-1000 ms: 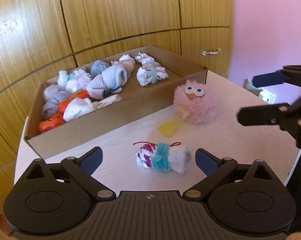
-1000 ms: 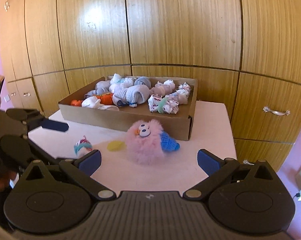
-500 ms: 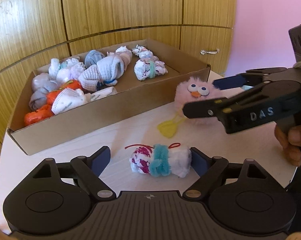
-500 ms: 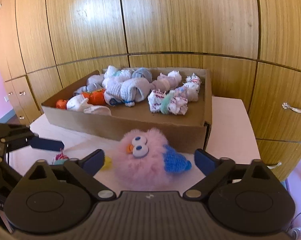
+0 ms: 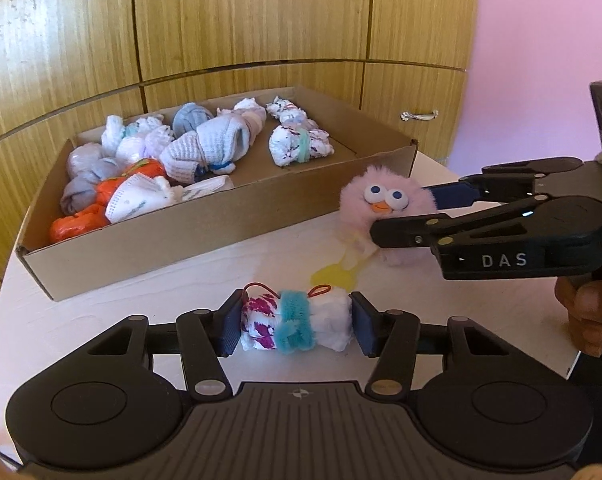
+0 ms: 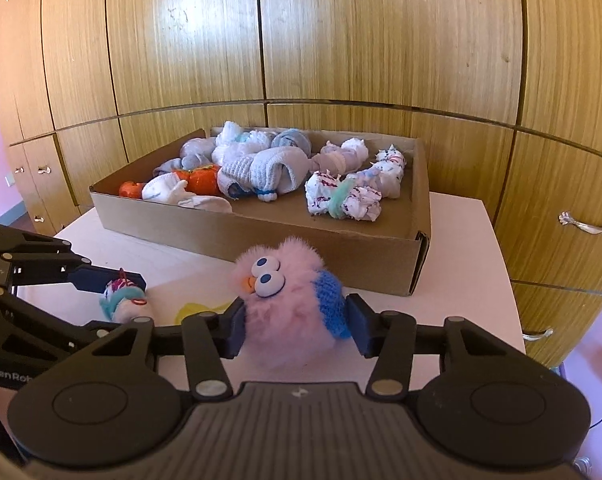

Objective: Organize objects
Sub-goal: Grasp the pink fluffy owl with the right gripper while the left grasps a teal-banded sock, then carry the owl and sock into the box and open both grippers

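A rolled white sock bundle (image 5: pixel 261 320) with pink print and a teal pipe-cleaner band lies on the pale table. My left gripper (image 5: pixel 297 326) is closing on it, with both pads pressed on its ends. A fluffy pink toy (image 6: pixel 289 308) with googly eyes and a blue knitted patch stands to the bundle's right. My right gripper (image 6: pixel 295 324) is shut on it, a pad on each side. In the left wrist view the right gripper (image 5: pixel 405 216) pinches the toy (image 5: pixel 381 200) from the right. In the right wrist view the left gripper (image 6: pixel 121 302) straddles the bundle (image 6: pixel 125 300).
A low cardboard box (image 5: pixel 181 248) behind both items holds several rolled sock bundles in white, grey, blue and orange. A yellow flat piece (image 5: pixel 335 274) lies on the table below the toy. Wooden cabinet doors (image 6: pixel 341 40) rise behind the table. A person's hand (image 5: pixel 585 312) holds the right gripper.
Both grippers went from wide open to closed: the left on the sock bundle, the right on the pink toy. The right gripper came in and lower around the toy.
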`<action>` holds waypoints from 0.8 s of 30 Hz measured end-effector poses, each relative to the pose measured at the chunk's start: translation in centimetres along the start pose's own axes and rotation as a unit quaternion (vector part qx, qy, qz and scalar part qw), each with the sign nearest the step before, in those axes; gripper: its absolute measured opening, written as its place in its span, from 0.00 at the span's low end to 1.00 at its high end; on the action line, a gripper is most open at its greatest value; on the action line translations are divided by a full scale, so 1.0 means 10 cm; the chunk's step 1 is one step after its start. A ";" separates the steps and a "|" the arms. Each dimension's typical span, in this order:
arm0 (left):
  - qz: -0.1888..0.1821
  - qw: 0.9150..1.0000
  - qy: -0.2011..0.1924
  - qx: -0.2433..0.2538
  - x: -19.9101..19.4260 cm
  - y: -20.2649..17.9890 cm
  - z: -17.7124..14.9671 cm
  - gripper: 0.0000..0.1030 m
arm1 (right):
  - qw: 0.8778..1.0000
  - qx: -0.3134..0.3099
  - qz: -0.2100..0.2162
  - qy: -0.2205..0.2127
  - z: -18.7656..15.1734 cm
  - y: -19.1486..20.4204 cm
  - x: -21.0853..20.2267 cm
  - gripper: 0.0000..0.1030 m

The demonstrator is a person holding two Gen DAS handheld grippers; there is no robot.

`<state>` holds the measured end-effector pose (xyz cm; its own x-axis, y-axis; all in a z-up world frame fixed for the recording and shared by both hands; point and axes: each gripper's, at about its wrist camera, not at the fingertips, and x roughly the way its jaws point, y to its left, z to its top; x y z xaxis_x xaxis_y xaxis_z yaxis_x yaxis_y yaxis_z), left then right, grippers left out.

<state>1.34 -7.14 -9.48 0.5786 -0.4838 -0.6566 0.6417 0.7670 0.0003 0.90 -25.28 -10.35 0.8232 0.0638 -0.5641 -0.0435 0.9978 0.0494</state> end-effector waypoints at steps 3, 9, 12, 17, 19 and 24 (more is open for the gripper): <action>0.001 1.000 0.002 -0.005 -0.02 0.02 0.00 0.58 | 1.000 0.010 -0.002 -0.007 -0.02 0.00 -0.05 0.44; 0.008 1.000 0.006 -0.006 -0.05 0.03 0.00 0.58 | 1.000 0.009 -0.002 -0.013 -0.07 0.06 -0.14 0.43; 0.011 1.000 0.003 -0.009 -0.09 0.05 0.00 0.58 | 1.000 0.015 -0.002 -0.013 -0.10 0.07 -0.16 0.43; 0.023 1.000 0.009 -0.009 -0.13 0.11 0.02 0.58 | 0.999 0.026 0.000 -0.024 -0.13 0.06 -0.27 0.43; 0.030 1.000 0.004 -0.001 -0.17 0.15 0.05 0.59 | 0.999 0.023 -0.004 -0.026 -0.13 0.05 -0.31 0.43; 0.028 0.999 0.000 -0.017 -0.23 0.25 0.18 0.59 | 0.999 0.034 -0.008 -0.030 -0.13 0.01 -0.40 0.43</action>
<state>2.46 -4.88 -6.64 0.6141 -0.4393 -0.6557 0.5899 0.8074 0.0116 -3.13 -25.47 -9.11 0.8562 0.0452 -0.5146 0.0065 0.9951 0.0982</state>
